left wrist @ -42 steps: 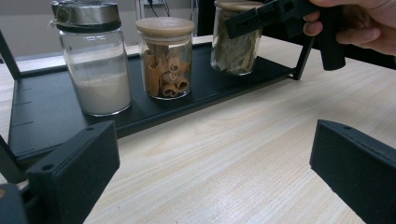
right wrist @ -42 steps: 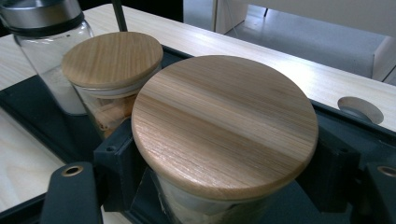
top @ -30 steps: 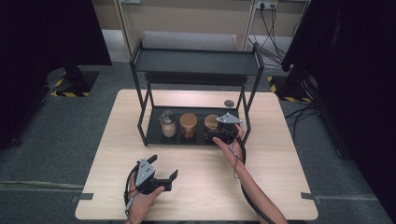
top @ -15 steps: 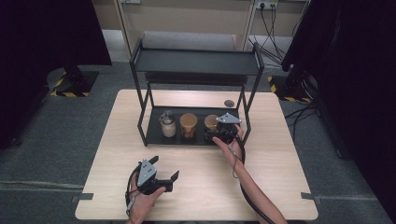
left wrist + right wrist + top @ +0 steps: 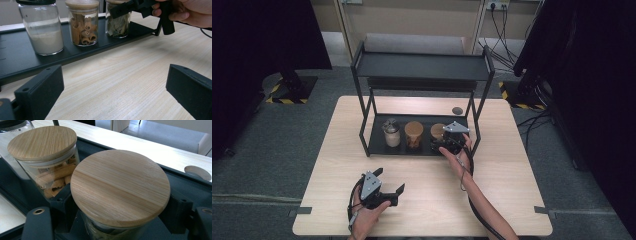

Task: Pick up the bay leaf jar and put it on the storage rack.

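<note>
Three glass jars stand on the black rack's lower tray (image 5: 377, 148): a white-powder jar (image 5: 392, 135) (image 5: 42, 30), a cinnamon-stick jar (image 5: 414, 134) (image 5: 83, 25) (image 5: 42, 147), and a jar of dried leaves (image 5: 437, 131) (image 5: 117, 23) with a wooden lid (image 5: 120, 186). My right gripper (image 5: 441, 143) (image 5: 120, 207) is shut on the leaf jar, one jaw on each side just below its lid. Near the table's front edge, my left gripper (image 5: 387, 191) (image 5: 113, 82) is open with bare wood between its jaws. It points toward the tray.
The black two-level rack (image 5: 422, 67) stands at the table's back middle, its posts framing the jars. A small round lid (image 5: 457, 110) (image 5: 198, 172) lies on the table behind the tray at the right. Light wood tabletop (image 5: 502, 190) spreads in front of the rack.
</note>
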Demonstrator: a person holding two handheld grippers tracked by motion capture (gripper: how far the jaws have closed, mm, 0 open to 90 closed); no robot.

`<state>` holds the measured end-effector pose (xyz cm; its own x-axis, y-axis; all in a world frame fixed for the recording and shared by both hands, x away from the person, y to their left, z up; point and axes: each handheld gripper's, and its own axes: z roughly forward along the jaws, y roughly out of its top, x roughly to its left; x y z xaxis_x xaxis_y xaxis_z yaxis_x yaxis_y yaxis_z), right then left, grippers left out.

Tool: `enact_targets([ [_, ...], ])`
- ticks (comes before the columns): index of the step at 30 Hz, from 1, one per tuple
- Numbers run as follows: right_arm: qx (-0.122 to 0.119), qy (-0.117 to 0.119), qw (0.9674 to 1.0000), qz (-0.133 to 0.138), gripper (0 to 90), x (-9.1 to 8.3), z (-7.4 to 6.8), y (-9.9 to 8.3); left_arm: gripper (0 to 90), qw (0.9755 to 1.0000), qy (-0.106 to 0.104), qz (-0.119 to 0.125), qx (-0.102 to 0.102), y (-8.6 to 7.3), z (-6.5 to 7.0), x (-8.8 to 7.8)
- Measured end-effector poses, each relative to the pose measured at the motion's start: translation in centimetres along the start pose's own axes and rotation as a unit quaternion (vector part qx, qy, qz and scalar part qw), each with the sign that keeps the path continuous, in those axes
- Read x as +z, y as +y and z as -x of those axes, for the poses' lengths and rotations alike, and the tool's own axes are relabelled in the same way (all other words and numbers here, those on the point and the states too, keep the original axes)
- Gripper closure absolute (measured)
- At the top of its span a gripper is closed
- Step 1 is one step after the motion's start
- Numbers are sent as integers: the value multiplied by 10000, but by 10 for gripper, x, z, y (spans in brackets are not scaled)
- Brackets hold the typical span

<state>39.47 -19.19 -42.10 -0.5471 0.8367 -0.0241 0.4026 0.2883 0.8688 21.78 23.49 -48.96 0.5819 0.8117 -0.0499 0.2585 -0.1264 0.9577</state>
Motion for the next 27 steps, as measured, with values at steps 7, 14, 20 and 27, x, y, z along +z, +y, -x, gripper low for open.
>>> enact_targets([
  [7, 17, 3, 10000, 32, 260, 0, 0, -2, 11, 10000, 14, -3, 16, 0, 1, 0],
  [14, 122, -18, 9999, 11, 177, -2, 0, -3, 11, 10000, 17, 2, -5, 0, 1, 0],
  [20, 223, -4, 9997, 31, 123, -7, 1, -5, 11, 10000, 16, -5, -4, 0, 1, 0],
  [27, 286, -13, 9996, 83, 80, -15, -2, -6, 11, 10000, 21, -5, 7, 0, 1, 0],
])
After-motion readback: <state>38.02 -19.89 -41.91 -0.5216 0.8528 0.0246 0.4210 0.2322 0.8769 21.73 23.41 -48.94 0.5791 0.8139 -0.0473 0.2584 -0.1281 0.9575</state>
